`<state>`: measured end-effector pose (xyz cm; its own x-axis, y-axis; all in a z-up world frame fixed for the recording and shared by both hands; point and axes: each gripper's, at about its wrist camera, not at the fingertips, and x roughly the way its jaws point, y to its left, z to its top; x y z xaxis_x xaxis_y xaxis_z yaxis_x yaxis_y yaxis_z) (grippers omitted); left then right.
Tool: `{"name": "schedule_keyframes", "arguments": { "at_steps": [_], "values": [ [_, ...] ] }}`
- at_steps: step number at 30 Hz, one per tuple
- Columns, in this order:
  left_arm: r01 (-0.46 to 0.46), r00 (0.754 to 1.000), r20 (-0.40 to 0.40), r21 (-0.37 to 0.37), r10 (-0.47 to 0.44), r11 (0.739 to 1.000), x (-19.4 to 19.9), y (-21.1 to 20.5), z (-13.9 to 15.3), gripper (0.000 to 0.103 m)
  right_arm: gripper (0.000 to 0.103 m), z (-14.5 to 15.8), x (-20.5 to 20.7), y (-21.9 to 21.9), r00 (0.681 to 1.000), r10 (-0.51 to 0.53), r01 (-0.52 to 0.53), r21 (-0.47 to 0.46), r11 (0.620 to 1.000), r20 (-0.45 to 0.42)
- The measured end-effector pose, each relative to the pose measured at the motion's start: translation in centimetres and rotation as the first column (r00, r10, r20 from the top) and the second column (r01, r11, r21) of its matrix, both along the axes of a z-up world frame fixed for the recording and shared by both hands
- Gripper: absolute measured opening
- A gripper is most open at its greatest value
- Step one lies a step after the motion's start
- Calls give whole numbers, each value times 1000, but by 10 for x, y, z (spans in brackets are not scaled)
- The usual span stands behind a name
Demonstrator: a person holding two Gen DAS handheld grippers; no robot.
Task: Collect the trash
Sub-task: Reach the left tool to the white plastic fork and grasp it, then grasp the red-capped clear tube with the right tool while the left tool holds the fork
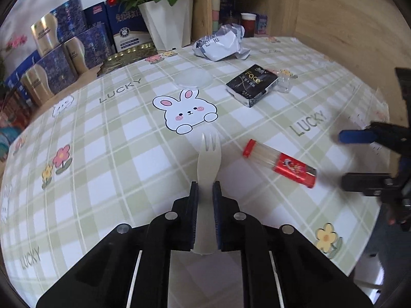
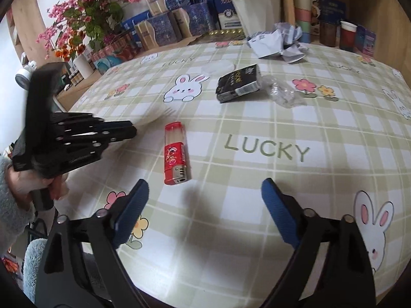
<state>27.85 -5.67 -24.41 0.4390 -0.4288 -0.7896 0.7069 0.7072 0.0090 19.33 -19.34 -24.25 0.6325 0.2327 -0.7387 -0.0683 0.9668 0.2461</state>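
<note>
We are at the pick-up step: the left gripper (image 1: 205, 192) has its fingers clamped on the handle of the white plastic fork (image 1: 208, 154), tines pointing toward the middle of the tabletop (image 1: 108, 154). Next, we judge, it must lift clear and find a bin, none in view. Our right gripper (image 2: 205, 197) hovers with fingers apart near the front edge; the red lighter (image 2: 175, 154) lies just beyond them, untouched.
</note>
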Motion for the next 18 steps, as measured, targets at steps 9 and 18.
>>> {"name": "schedule_keyframes", "arguments": {
  "at_steps": [9, 18],
  "values": [
    [-131, 991, -19, -120, 129, 984, -26, 41, 28, 11, 59, -5, 35, 36, 998, 63, -65, -101, 993, -20],
    [-192, 981, -40, -175, 188, 966, -40, 60, 34, 11, 50, -8, 51, 56, 998, 59, -66, -229, 971, -36]
  ]
}}
